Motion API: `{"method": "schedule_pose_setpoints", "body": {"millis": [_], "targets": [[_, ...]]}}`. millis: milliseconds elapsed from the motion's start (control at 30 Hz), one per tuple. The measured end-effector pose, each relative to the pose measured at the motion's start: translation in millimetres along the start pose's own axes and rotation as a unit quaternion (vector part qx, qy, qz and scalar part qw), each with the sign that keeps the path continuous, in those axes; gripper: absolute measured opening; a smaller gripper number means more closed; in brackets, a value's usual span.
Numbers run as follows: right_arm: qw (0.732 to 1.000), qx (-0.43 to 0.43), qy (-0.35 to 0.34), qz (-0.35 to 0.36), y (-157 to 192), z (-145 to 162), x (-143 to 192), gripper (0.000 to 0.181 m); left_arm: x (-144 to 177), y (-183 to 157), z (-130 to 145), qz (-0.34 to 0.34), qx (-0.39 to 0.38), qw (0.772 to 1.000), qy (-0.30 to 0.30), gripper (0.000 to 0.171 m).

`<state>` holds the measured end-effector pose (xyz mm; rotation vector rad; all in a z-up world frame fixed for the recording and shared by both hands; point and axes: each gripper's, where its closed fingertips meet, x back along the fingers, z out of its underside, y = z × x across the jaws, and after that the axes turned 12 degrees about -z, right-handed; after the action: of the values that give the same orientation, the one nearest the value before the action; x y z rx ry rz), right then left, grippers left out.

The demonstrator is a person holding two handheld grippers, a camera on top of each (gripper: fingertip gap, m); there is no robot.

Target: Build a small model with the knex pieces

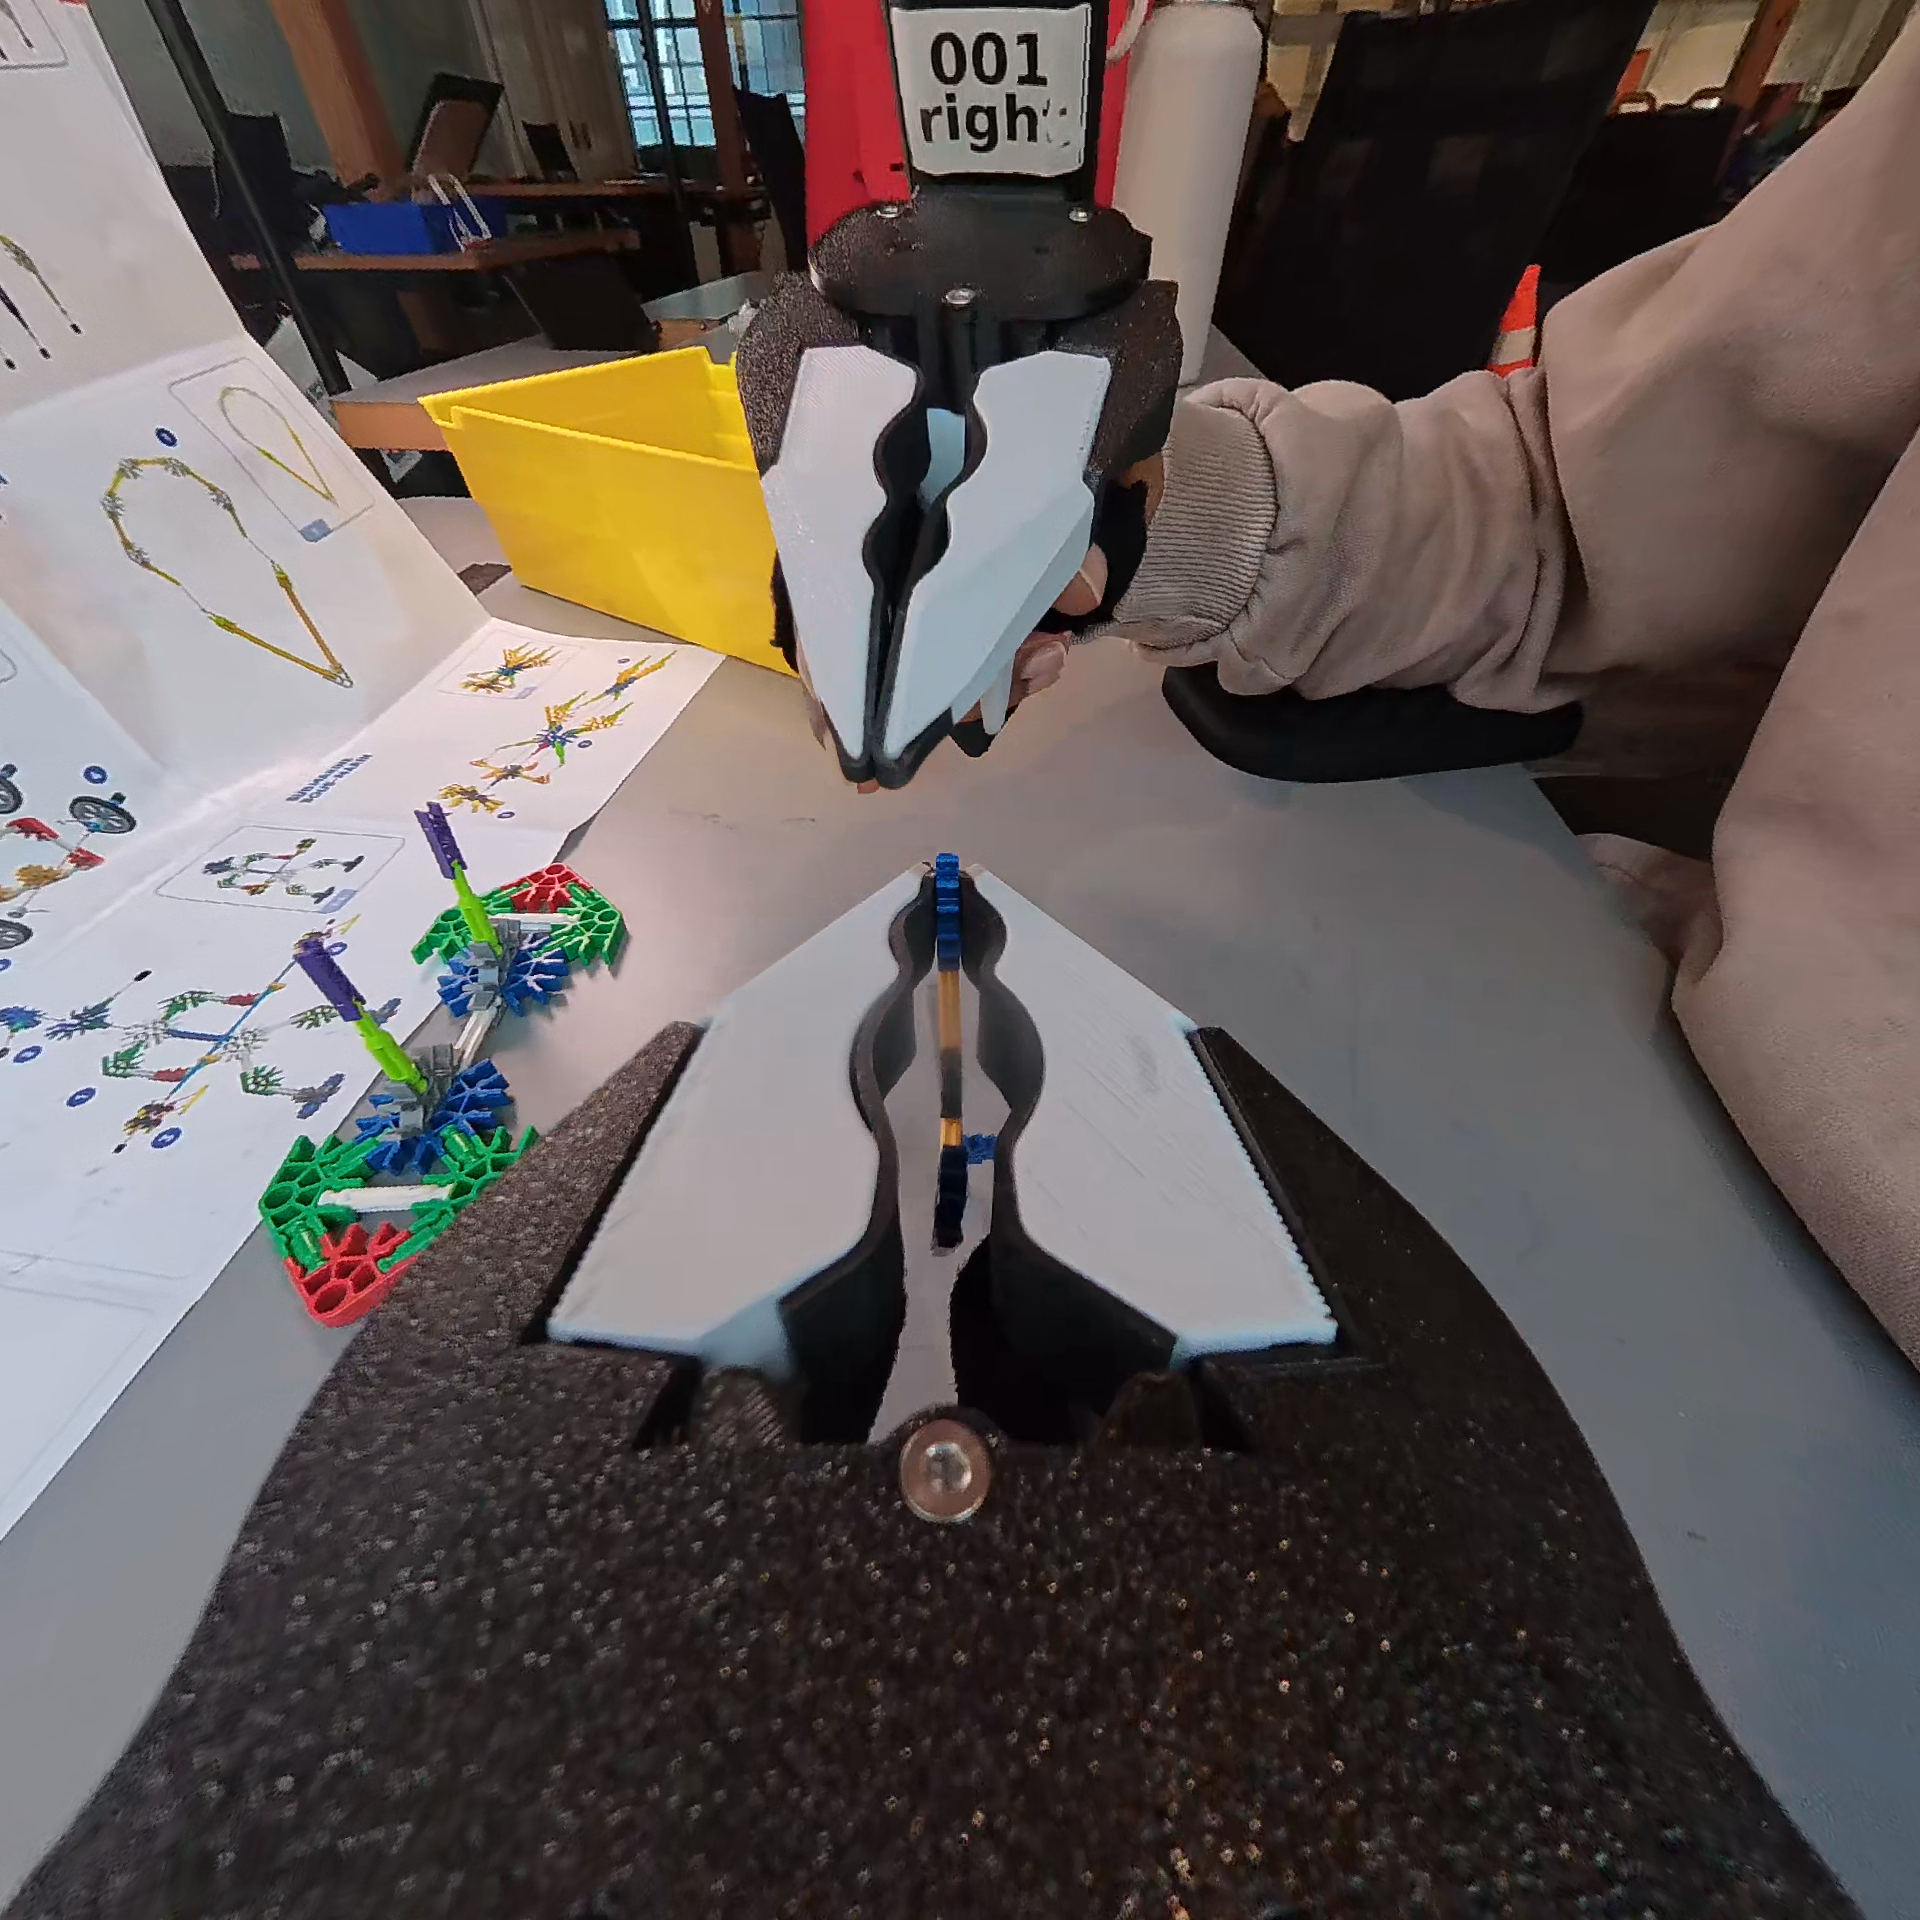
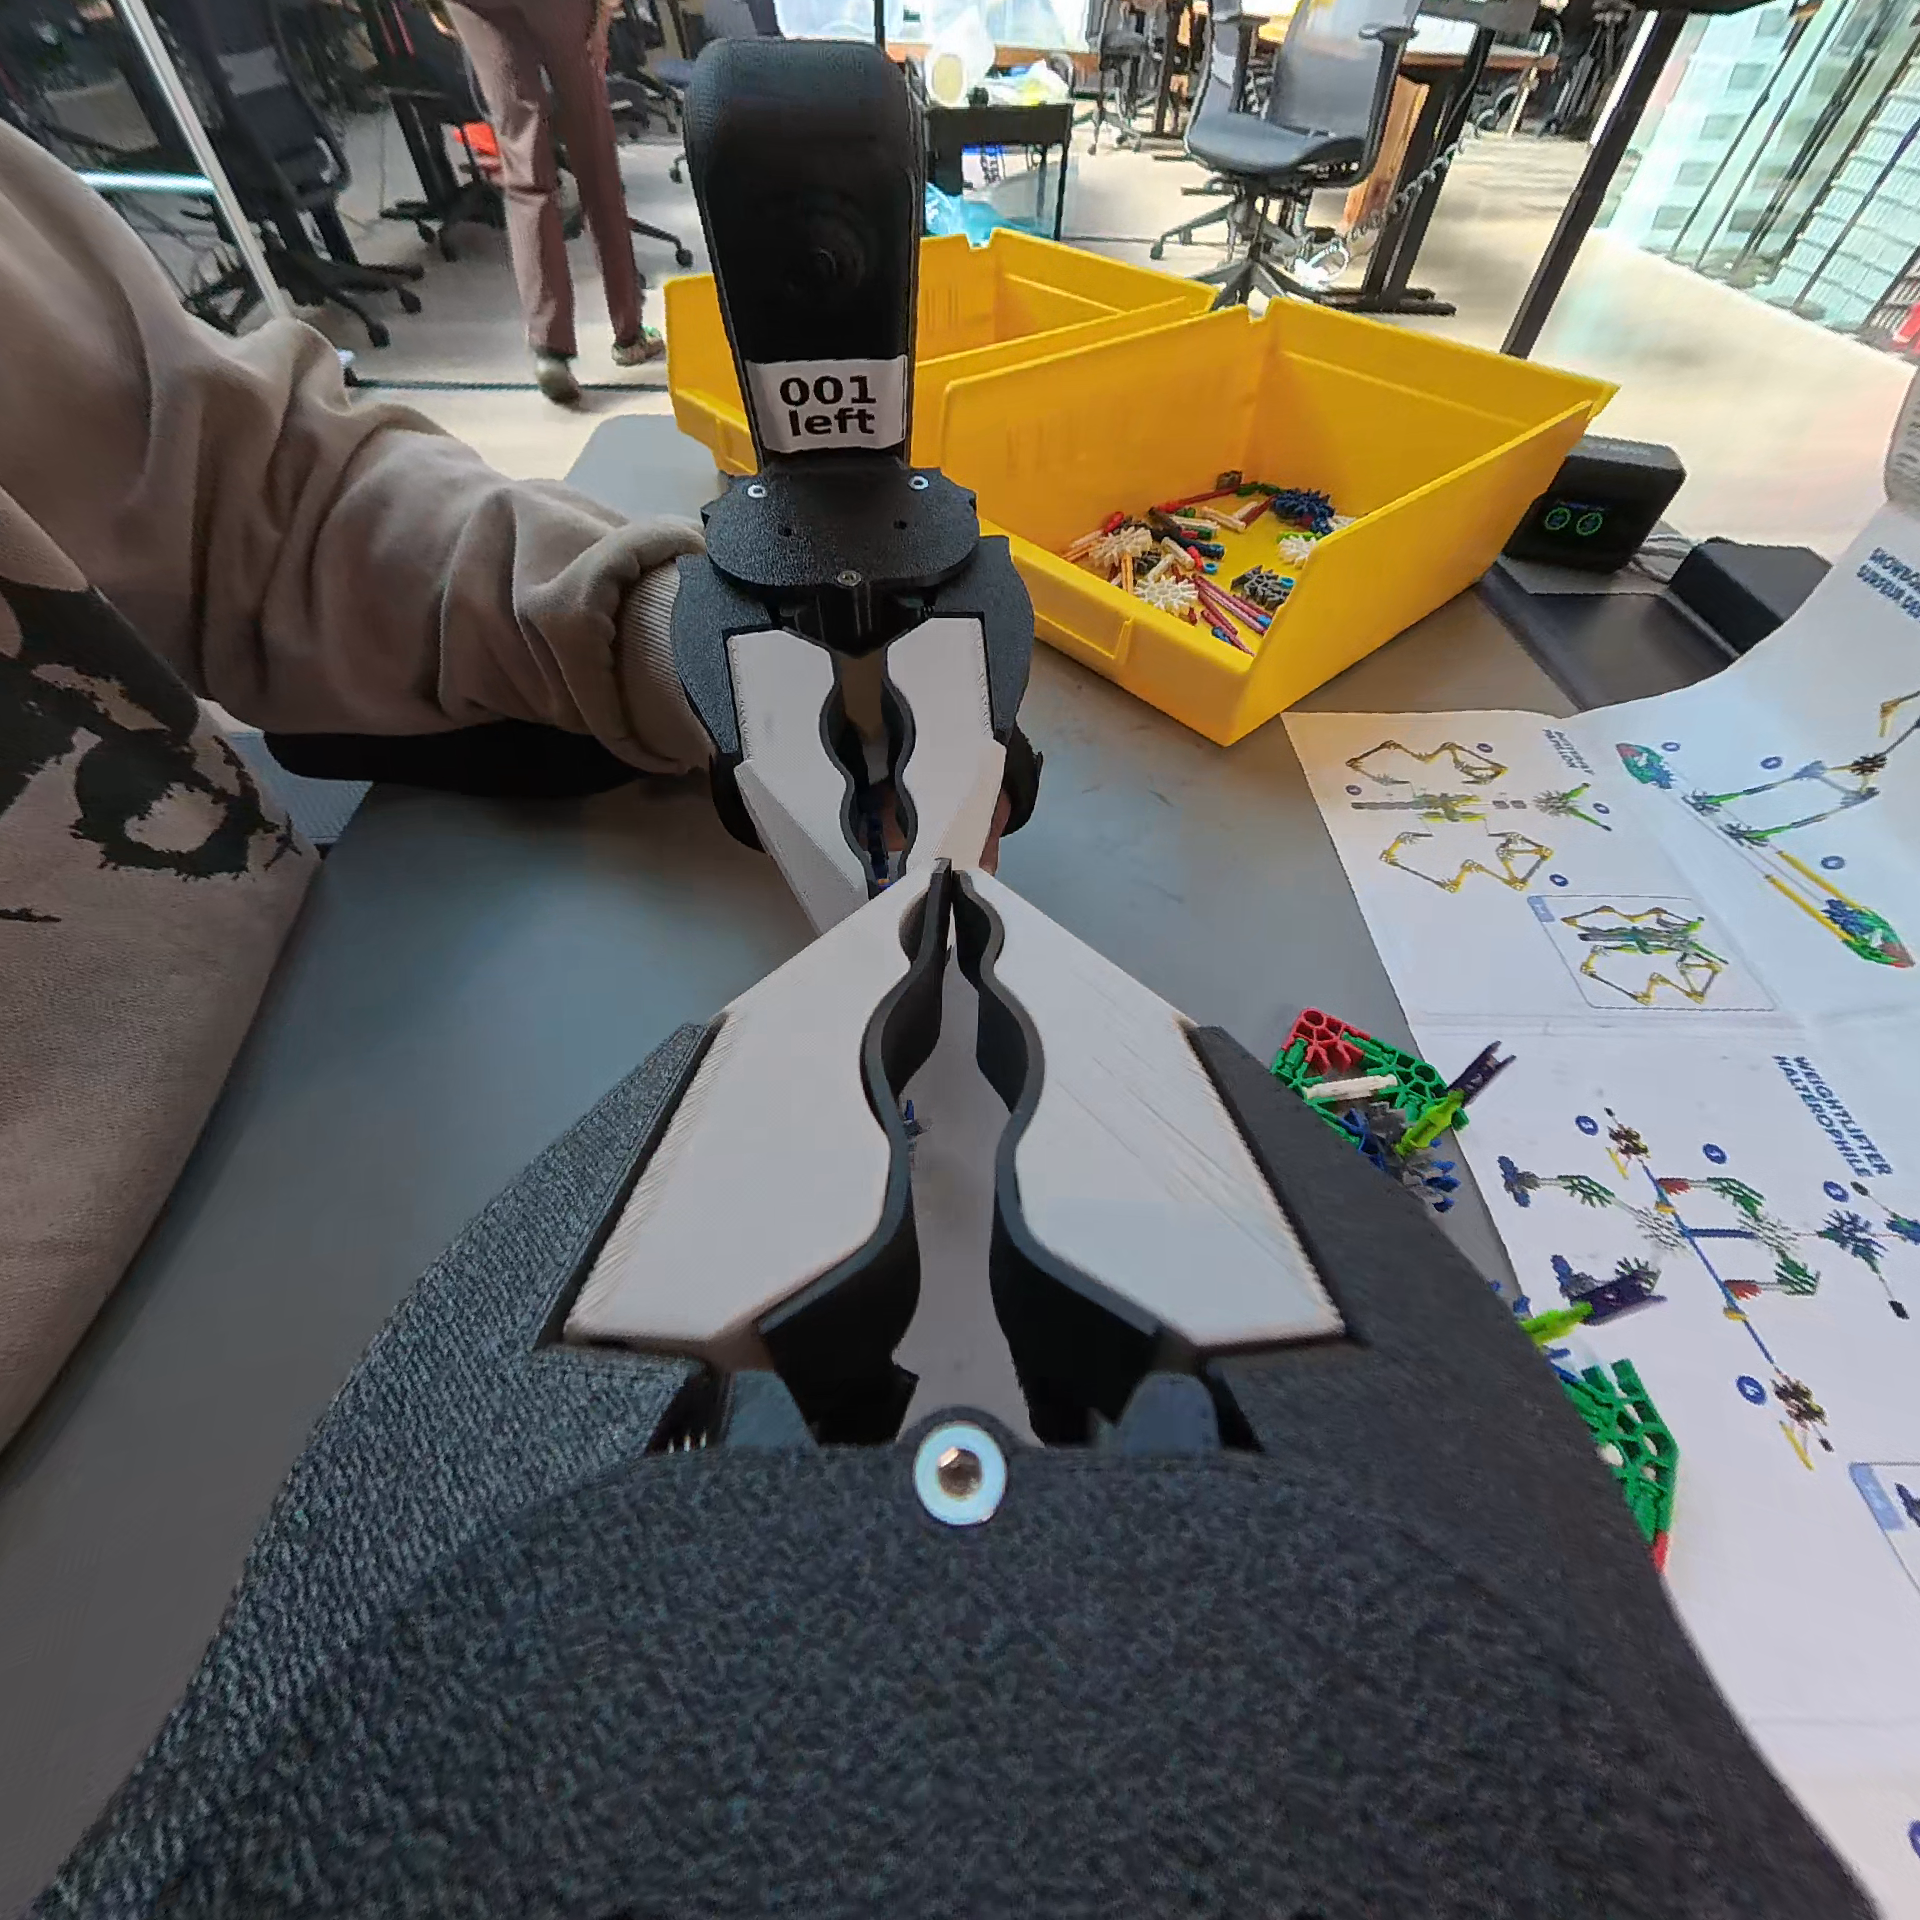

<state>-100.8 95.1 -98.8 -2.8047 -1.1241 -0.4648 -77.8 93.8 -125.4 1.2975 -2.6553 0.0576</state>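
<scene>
A yellow rod with blue connectors (image 1: pixel 948 1023) is pinched between the closed left tongs (image 1: pixel 948 883), above the grey counter (image 1: pixel 1299 935). The right tongs (image 2: pixel 951 883), closed and empty, face them tip to tip. The left view shows the built toy assembly (image 1: pixel 416 1091) whole; the right view shows loose pieces in a yellow bin (image 2: pixel 1403 436).

Rod piece (image 1: pixel 948 1049) lower end blurred between left fingers (image 1: pixel 790 1122); bin parts (image 2: pixel 1205 566) too small to identify; instruction sheet (image 2: pixel 1662 1039) cut off at desk's right edge.
</scene>
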Motion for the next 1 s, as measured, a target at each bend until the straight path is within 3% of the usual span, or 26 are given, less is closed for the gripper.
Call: {"method": "schedule_pose_setpoints", "body": {"millis": [167, 300, 733, 1000], "targets": [[0.999, 0.007, -0.031, 0.006, -0.7, -11.9, 4.3, 0.000, 0.8, 4.6, -0.4, -0.014, 0.000, 1.000, 0.001, 0.002], [0.999, -0.002, -0.046, 0.024, -8.4, -14.4, 10.6, 0.024, 3.3, 12.2, -3.5, -0.026, 0.012, 1.000, -0.006, 0.002], [1.000, 0.013, -0.007, -0.013, 5.1, 4.0, -5.1, 0.014, 1.9, 10.2, -0.1, -0.024, -0.003, 1.000, 0.000, 0.002], [1.000, -0.019, -0.016, -0.013, -3.0, 12.9, -4.0, 0.031, 15.8, 22.2, -28.0, -0.019, 0.078, 0.994, -0.072, 0.002]]}}
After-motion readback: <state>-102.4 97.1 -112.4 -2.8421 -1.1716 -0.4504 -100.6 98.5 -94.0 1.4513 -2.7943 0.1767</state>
